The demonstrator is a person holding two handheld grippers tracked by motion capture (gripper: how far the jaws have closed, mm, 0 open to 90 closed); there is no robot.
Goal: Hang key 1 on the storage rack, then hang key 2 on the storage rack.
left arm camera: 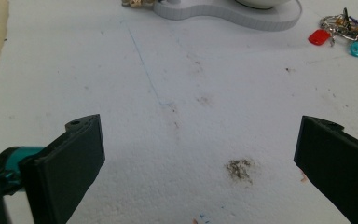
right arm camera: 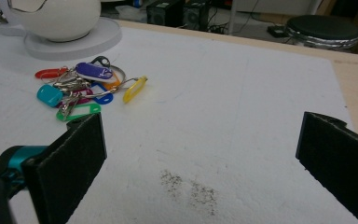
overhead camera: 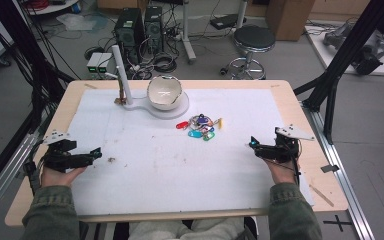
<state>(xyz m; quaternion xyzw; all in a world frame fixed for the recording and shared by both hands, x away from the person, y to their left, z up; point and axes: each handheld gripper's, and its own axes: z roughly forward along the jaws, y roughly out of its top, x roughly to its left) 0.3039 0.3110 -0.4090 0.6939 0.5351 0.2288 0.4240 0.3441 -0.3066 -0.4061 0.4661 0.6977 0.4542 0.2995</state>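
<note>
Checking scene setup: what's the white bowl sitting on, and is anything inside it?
The round white bowl sits on a flat white keyhole-shaped base with a white post. The high view shows pale reflections inside, no clear object. The base surface beneath the bowl is covered.

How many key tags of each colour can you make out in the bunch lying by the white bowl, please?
Counted in the right gripper view:
red tag: 1
purple tag: 1
teal tag: 1
blue tag: 1
green tag: 1
yellow tag: 1
orange tag: 1, mostly hidden
Total: 7 tags; others may lie beneath the bunch.
</note>
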